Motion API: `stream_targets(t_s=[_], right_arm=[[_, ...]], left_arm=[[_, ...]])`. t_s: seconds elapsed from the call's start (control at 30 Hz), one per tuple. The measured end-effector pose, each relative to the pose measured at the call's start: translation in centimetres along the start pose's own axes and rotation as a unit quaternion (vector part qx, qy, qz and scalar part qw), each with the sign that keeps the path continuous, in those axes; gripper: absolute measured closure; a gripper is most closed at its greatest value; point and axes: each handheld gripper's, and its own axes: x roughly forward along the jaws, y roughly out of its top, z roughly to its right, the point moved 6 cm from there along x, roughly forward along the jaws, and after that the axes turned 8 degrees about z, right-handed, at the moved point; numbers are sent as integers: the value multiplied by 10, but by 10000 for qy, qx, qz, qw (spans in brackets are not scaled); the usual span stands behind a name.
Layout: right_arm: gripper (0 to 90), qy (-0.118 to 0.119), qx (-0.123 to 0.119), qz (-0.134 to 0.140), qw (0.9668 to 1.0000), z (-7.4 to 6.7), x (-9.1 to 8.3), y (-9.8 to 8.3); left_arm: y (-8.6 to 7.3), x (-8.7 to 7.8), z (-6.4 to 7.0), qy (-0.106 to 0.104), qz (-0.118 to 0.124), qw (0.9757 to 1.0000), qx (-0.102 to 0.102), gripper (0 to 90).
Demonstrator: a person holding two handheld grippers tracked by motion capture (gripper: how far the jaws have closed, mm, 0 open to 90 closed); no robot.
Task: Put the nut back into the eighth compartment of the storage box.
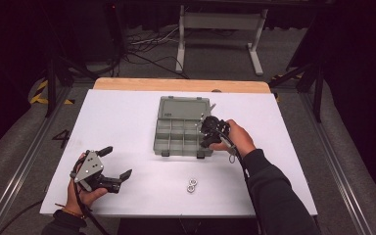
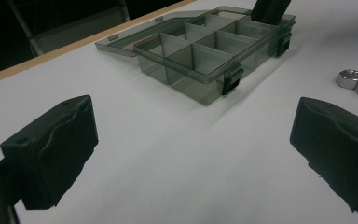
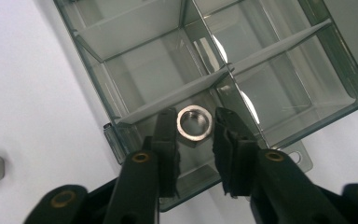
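Near the tabletop's front-left corner, the left gripper (image 1: 111,164) rested in the person's hand with its jaws wide apart and nothing between them. Toward the front edge, two loose silver hexagonal steel nuts (image 1: 192,185) lay touching one another on the white tabletop (image 1: 127,122). Farther back, near the centre, the translucent grey-green plastic compartment box (image 1: 176,137) stood open, lid laid flat behind. The right gripper (image 3: 195,128) hung over its front-right compartment, jaws flanking a third silver hexagonal nut (image 3: 194,124); whether they pinched it or had slackened cannot be told. The step appeared to be depositing: the nut should sit low and clear of the divider walls before the jaws part fully.
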Motion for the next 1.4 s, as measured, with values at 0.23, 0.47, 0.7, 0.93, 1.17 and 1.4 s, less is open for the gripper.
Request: stream_targets(t_s=[0.23,0.47,0.7,0.93,1.17,1.4], right_arm=[[683,-45,33,173,9998,1,-6,2],[651,12,137,936,9955,-9,-34,-1],[620,96,-52,1249,9921,-34,-50,-13],[561,245,-397,1341,9899,-64,-56,-22],[404,460,-753,1119,9898,-91,-52,-38],[261,523,-1185,654,9894,-103,-41,-41]], left_arm=[[0,0,0,0,-6,10000,1,15],[0,1,1,-6,-7,10000,13,15],[0,0,2,6,-31,10000,34,16],[0,0,2,26,-45,10000,36,16],[0,1,3,9,-71,10000,49,14],[-1,2,3,-1,-104,9999,47,13]])
